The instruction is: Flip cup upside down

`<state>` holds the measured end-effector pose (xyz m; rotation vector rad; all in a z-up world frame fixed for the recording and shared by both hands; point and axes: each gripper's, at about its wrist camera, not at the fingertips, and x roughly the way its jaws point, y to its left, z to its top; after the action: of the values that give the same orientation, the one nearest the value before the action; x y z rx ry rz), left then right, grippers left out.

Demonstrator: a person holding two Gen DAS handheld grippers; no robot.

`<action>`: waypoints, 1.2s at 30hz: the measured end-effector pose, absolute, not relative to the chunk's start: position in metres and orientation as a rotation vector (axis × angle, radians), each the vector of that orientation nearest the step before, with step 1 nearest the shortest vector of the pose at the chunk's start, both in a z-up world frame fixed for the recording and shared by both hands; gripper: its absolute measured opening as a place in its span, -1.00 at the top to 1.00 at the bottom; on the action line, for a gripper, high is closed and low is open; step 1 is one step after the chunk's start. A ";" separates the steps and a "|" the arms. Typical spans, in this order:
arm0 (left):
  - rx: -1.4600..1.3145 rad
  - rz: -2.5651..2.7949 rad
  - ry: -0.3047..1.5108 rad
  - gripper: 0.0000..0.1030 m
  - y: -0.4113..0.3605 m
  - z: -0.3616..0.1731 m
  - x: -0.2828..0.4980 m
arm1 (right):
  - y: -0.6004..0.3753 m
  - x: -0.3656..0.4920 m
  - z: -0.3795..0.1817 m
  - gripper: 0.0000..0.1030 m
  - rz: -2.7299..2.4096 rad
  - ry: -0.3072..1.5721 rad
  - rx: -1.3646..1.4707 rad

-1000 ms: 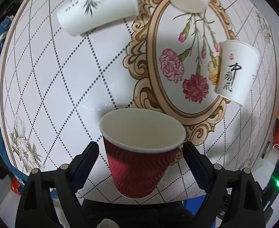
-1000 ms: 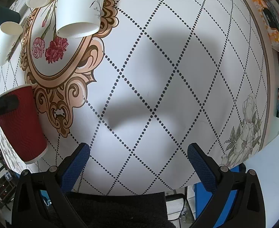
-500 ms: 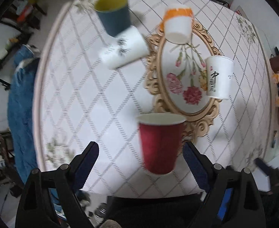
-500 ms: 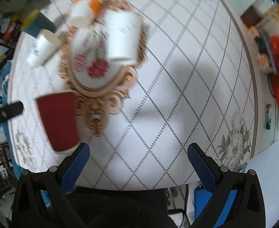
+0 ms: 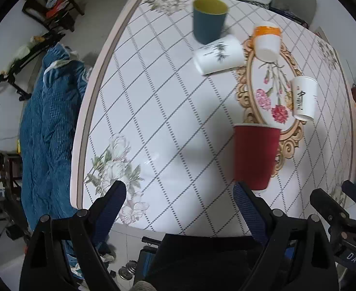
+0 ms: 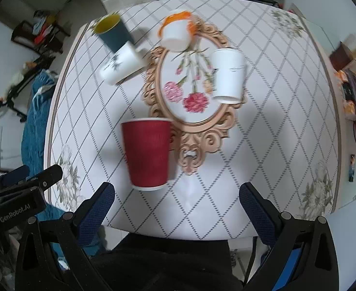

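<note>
A red ribbed paper cup stands mouth-up on the table near its front edge; it also shows in the right wrist view. My left gripper is open and empty, held high and back from the cup, which sits ahead of its right finger. My right gripper is open and empty, also high above the front edge, with the cup ahead of its left finger. The left gripper's body shows at the left of the right wrist view.
A dark teal cup stands at the far side. A white bamboo-print cup, an orange-rimmed white cup and a white cup with writing sit around the oval flower print. A blue quilt hangs left of the table.
Both grippers pulled up and back from the table. The left gripper, which had its fingers either side of the red cup, is now well clear of it; the cup stays put.
</note>
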<state>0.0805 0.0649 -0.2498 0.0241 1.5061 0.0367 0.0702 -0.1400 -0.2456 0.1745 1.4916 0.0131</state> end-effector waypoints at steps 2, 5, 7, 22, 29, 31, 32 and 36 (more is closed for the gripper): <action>0.005 0.050 1.503 -0.75 0.076 -0.255 0.074 | -0.127 0.072 -0.250 -1.00 0.035 1.502 0.137; -0.042 0.076 1.523 -0.75 0.092 -0.270 0.066 | -0.109 0.075 -0.255 -1.00 0.071 1.517 0.049; -0.080 0.097 1.543 -0.75 0.101 -0.280 0.062 | -0.097 0.080 -0.260 -1.00 0.104 1.537 -0.024; -0.240 0.207 1.602 -0.75 0.126 -0.335 0.050 | -0.023 0.102 -0.284 -1.00 0.454 1.423 -0.834; -0.245 0.211 1.614 -0.75 0.123 -0.353 0.050 | 0.001 0.061 -0.309 -1.00 0.778 0.982 -1.583; -0.245 0.221 1.620 -0.75 0.123 -0.359 0.050 | 0.000 0.047 -0.318 -1.00 0.849 0.847 -1.770; -0.250 0.226 1.626 -0.75 0.123 -0.362 0.050 | -0.001 0.040 -0.323 -1.00 0.882 0.776 -1.856; -0.268 0.239 1.640 -0.76 0.123 -0.373 0.050 | -0.019 0.016 -0.346 -1.00 1.047 0.454 -2.205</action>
<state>0.0505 0.1235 -0.3732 -0.2676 1.6399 0.2386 0.0158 -0.0193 -0.3462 -2.2048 0.4537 1.0473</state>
